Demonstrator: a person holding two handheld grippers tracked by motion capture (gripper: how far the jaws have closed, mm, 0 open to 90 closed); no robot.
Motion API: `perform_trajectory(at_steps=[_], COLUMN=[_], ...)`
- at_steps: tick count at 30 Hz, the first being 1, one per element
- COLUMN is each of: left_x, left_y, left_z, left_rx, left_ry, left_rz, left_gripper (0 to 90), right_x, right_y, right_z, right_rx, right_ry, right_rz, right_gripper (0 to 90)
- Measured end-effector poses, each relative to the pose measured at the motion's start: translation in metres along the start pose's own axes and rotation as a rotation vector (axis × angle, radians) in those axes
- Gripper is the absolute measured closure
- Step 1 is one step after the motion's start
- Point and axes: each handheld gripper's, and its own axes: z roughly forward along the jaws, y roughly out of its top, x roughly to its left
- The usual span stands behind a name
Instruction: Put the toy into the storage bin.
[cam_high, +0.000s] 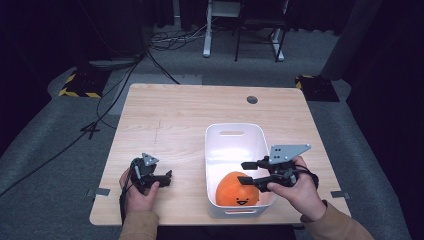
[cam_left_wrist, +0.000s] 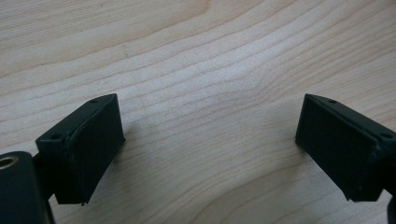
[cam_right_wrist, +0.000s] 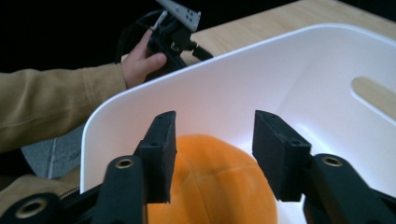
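An orange plush toy (cam_high: 239, 190) with a smiling face sits at the near end of a white bin (cam_high: 234, 131) on the desk's (cam_high: 175, 115) near right side. The right claw (cam_high: 251, 173) hovers released just above it; the left claw (cam_high: 167, 178) rests released near the desk's near left edge.

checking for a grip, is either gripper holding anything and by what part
Nothing is held. The right gripper stands open above the orange pumpkin toy in the white bin; the left gripper is open over bare table.
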Motion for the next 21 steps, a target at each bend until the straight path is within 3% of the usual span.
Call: perform_trajectory(at_steps=[9,21], left_x=[0.000,0.000], left_y=[0.000,0.000], left_z=[0.000,0.000], left_rx=[-0.001,-0.001], left_ry=[0.002,0.002], left_rz=[0.001,0.000], left_gripper=[7.9,7.9], right_x=[-0.007,-0.040], right_y=[0.011,0.015], right_z=[-0.017,-0.047], right_rx=[-0.060,-0.096], right_ry=[-0.075,-0.228], right_rz=[-0.012,0.026], right_gripper=[38.9,32.6])
